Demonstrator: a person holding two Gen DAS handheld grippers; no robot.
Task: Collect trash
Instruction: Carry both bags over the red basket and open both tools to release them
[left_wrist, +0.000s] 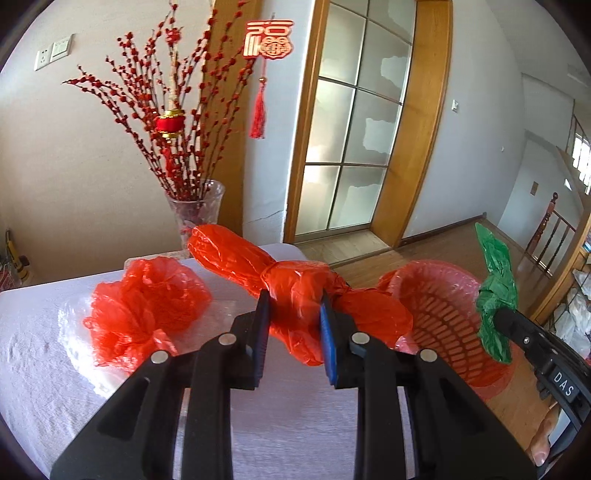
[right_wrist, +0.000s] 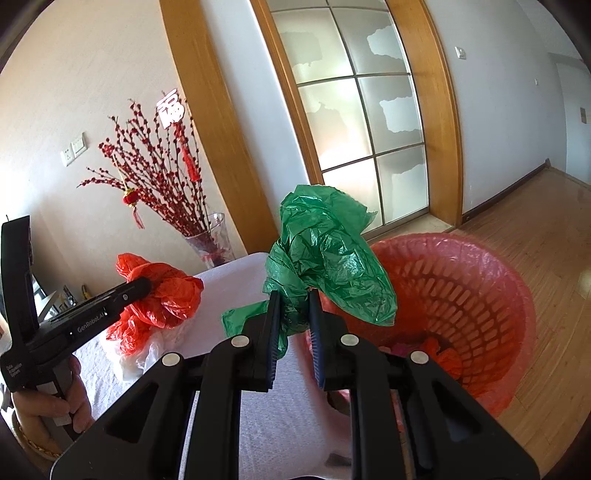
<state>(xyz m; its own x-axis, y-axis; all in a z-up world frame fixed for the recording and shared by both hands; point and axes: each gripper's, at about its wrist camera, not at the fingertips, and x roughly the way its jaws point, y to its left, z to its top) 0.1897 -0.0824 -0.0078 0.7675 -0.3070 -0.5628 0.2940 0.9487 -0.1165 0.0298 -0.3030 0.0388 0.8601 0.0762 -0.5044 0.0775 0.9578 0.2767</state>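
In the left wrist view the left gripper (left_wrist: 293, 325) is clamped on a knotted red plastic bag (left_wrist: 295, 291) at frame centre, its lower end hidden behind the fingers. A second red bag (left_wrist: 144, 314) lies on the white-covered table (left_wrist: 44, 369) at left. The right gripper (right_wrist: 293, 325) pinches a crumpled green bag (right_wrist: 325, 251), which hides part of the pink-lined basket (right_wrist: 480, 295) at lower right. Something red, possibly more trash, lies inside the basket, hard to make out.
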